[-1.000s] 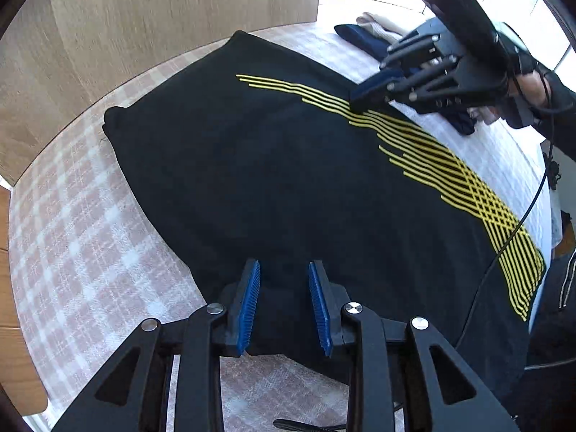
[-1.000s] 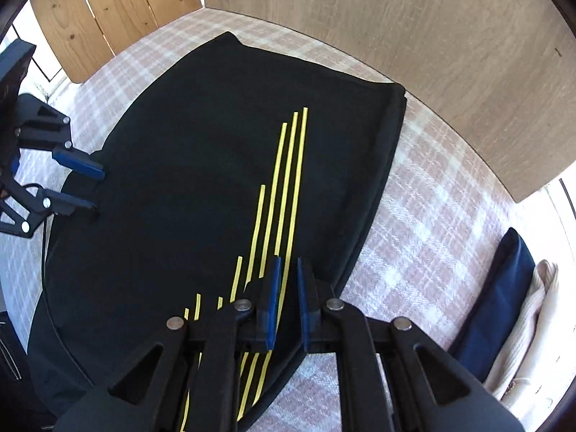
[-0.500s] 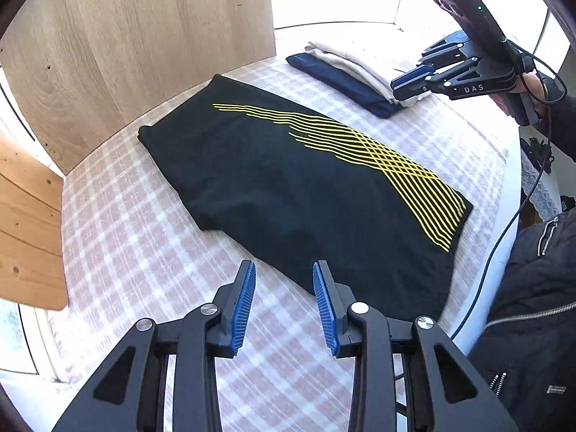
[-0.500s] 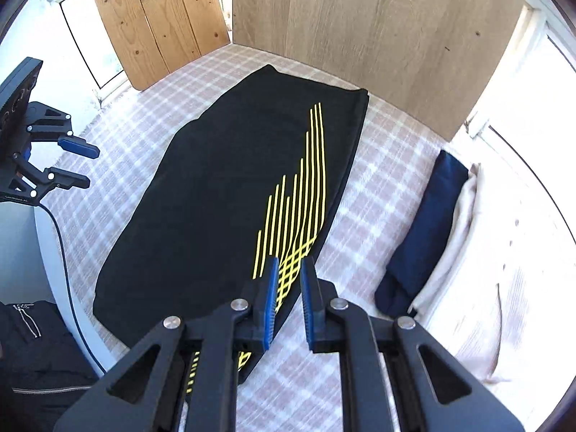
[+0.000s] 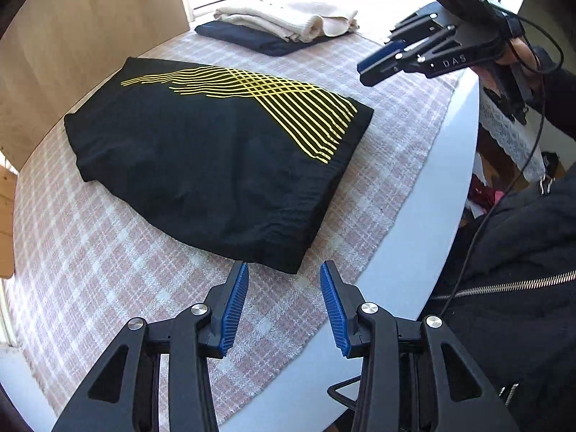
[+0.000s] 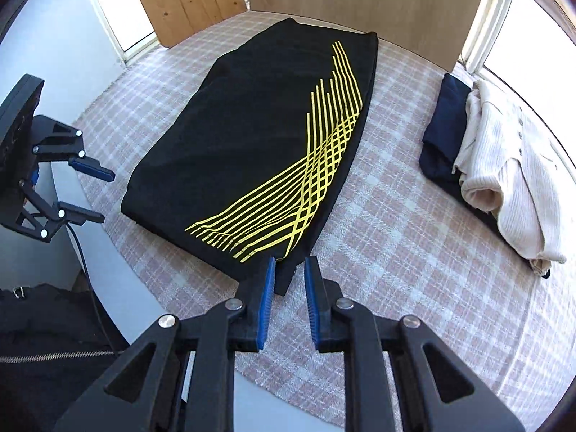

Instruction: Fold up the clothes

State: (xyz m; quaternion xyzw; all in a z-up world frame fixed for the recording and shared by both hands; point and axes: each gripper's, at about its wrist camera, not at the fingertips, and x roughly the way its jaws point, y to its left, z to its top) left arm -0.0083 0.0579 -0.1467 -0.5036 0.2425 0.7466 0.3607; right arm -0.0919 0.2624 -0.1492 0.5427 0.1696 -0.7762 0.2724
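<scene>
just ahead of the open left gripper (image 5: 284, 273), black garment (image 5: 216, 165)

A folded black garment (image 5: 216, 165) with yellow stripes lies mid-tabletop on a checked cloth (image 5: 90, 270). The left gripper (image 5: 284, 302) hovers above its near corner, jaws apart, nothing between them. At the far edge sits a cream garment (image 5: 288, 21), apparently atop a navy one (image 5: 252, 39).
</scene>
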